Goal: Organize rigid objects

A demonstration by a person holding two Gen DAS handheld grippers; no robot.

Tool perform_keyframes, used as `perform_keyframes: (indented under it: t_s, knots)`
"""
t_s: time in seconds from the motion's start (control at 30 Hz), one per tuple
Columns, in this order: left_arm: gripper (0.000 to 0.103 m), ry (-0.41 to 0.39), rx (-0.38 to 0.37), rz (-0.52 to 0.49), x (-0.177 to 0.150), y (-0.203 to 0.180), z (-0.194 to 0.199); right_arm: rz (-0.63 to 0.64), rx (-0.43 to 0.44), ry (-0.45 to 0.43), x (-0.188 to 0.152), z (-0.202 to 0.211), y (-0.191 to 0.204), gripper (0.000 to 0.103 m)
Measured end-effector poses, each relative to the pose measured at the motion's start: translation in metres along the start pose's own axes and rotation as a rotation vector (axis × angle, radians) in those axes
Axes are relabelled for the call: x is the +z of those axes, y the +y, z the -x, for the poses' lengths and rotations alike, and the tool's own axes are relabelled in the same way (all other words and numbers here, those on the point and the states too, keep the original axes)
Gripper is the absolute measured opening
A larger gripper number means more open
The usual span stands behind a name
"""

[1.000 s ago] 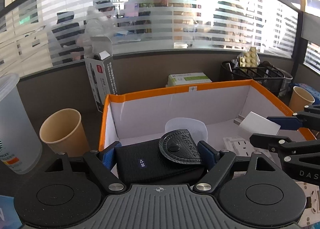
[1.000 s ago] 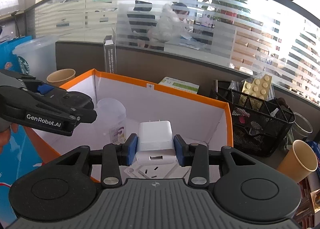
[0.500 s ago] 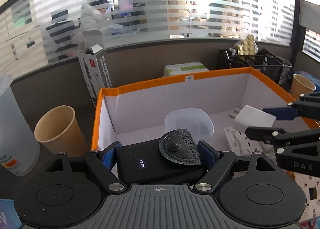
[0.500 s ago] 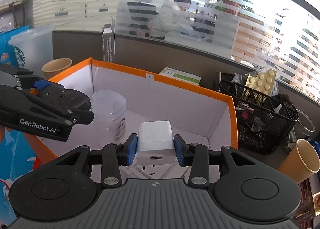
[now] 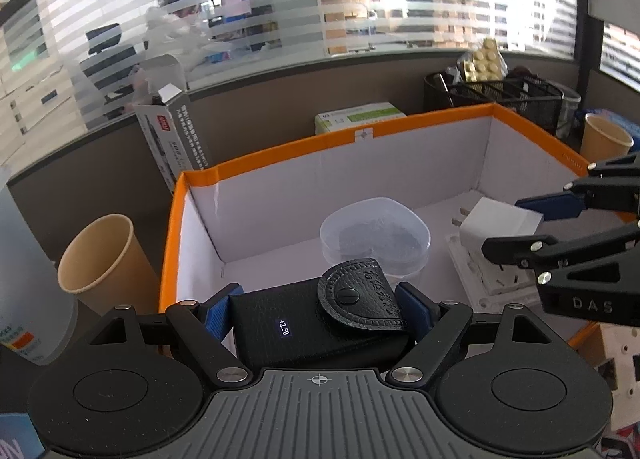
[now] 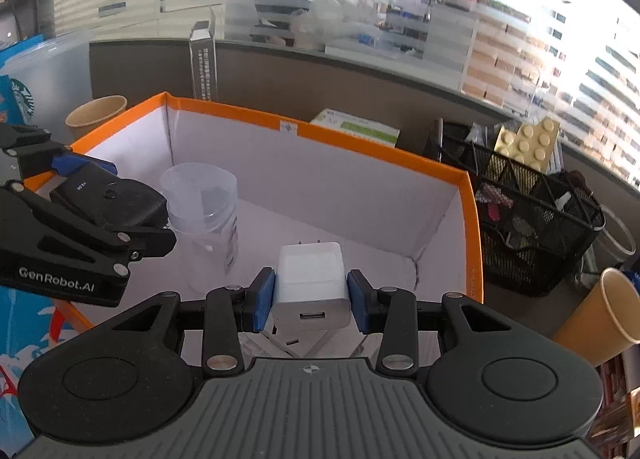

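Note:
My left gripper (image 5: 318,305) is shut on a black leather case (image 5: 316,325) with a snap flap and a small "+2.50" label, held over the near left part of the orange-rimmed white box (image 5: 280,147). My right gripper (image 6: 311,301) is shut on a white USB charger (image 6: 310,285), its prongs pointing away, over the box's near right part. Each gripper shows in the other's view: the right gripper (image 5: 516,225) with the charger (image 5: 496,225), and the left gripper (image 6: 120,207) with the case (image 6: 108,199). A clear plastic container (image 5: 374,235) stands inside the box.
A white power strip (image 5: 480,271) lies on the box floor under the charger. Paper cups (image 5: 100,263) (image 6: 596,319) stand left and right of the box. A black mesh basket (image 6: 524,219) with a yellow brick plate, a green-white carton (image 5: 358,117) and a tall open carton (image 5: 172,139) are behind.
The right gripper with the charger has sunk a little and moved further into the box. The left gripper has rolled slightly and still holds the case in place.

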State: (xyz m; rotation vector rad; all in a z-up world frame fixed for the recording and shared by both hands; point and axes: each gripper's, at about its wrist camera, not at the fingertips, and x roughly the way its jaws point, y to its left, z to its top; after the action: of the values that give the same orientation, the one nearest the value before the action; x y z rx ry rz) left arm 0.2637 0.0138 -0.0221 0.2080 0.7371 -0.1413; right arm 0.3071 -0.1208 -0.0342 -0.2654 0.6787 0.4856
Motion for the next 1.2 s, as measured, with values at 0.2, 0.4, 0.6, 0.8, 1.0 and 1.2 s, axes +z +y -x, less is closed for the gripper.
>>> perform_keyframes:
  t_s: [0.2, 0.4, 0.6, 0.8, 1.0, 1.2]
  knots:
    - [0.084, 0.025, -0.004, -0.013, 0.002, -0.001, -0.002, -0.024, 0.025, 0.030, -0.001, -0.004, -0.006, 0.036]
    - [0.086, 0.045, 0.011, -0.016, 0.002, -0.002, -0.002, -0.026, 0.045, 0.064, 0.000, -0.010, -0.007, 0.037]
    - [0.086, 0.056, 0.020, -0.025, 0.002, -0.003, -0.004, -0.028, 0.053, 0.081, 0.001, -0.011, -0.007, 0.037]
    - [0.087, 0.080, 0.034, -0.030, 0.003, -0.005, -0.007, -0.030, 0.051, 0.091, 0.002, -0.012, -0.007, 0.036]
    - [0.094, 0.089, 0.062, -0.017, 0.004, -0.005, -0.008, -0.046, 0.055, 0.070, 0.001, -0.006, -0.005, 0.044]
    - [0.097, 0.090, 0.048, 0.012, 0.003, -0.003, -0.003, -0.043, 0.040, 0.020, 0.002, 0.013, -0.004, 0.050]
